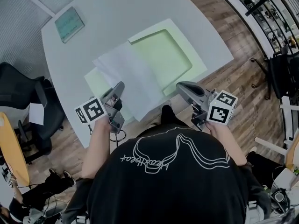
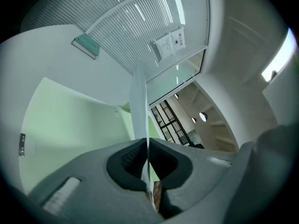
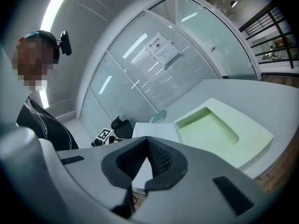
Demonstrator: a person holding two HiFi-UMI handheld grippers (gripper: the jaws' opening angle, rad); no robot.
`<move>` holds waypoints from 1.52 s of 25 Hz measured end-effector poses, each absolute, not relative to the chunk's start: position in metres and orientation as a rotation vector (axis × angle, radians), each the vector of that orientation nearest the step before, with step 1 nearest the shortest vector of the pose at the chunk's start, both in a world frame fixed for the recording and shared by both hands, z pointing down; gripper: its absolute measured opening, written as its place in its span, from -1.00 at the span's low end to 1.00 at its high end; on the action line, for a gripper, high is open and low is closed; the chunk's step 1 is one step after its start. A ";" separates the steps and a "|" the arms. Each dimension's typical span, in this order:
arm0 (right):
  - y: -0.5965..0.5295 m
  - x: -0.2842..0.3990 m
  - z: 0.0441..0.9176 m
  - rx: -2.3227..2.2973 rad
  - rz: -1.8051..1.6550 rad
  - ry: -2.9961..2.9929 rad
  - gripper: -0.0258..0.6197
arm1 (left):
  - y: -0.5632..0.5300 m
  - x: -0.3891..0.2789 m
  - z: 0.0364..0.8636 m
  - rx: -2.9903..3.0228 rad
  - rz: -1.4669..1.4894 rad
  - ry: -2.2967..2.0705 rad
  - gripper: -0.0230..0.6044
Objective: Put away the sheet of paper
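Note:
A white sheet of paper (image 1: 128, 76) lies slanted over an open pale green case (image 1: 198, 69) on the white table, covering part of its left half (image 1: 95, 82). My left gripper (image 1: 120, 86) is shut on the sheet's near left edge. In the left gripper view the paper (image 2: 138, 101) runs edge-on between the closed pads of the left gripper (image 2: 145, 148), with the green case (image 2: 70, 120) behind. My right gripper (image 1: 180, 86) hovers at the table's near edge, right of the sheet, shut and empty. The right gripper view has its closed jaws (image 3: 148, 141) pointing toward the paper (image 3: 156, 130) and the case's recessed half (image 3: 252, 135).
A teal pad (image 1: 69, 24) lies at the table's far left corner. A black office chair (image 1: 23, 97) stands left of the table. A railing (image 1: 266, 13) runs along the right, beyond the wooden floor. The table's curved near edge (image 1: 154, 115) is right in front of the person's body.

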State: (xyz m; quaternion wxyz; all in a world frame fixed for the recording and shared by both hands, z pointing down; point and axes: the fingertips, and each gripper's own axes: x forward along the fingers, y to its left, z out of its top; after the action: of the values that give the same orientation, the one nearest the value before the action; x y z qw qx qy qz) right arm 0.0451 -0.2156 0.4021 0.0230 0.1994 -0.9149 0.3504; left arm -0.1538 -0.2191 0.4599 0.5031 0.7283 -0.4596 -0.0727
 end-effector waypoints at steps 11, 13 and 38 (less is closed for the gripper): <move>-0.229 0.055 0.414 0.624 1.136 -2.820 -0.89 | -0.229 -0.159 0.498 1.658 -0.128 -1.122 -0.89; -0.234 0.056 0.415 0.631 1.143 -2.822 -0.89 | -0.235 -0.160 0.502 1.646 -0.125 -1.127 -0.89; -0.262 0.079 0.433 0.714 1.185 -2.771 -0.89 | -0.283 -0.117 0.530 1.592 -0.121 -1.062 -0.89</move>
State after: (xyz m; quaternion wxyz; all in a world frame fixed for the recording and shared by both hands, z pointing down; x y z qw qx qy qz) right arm 0.0791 -0.2621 0.4328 0.0221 0.2305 -0.8945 0.3824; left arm -0.1169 -0.2833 0.5298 0.5747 0.6794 -0.4532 -0.0516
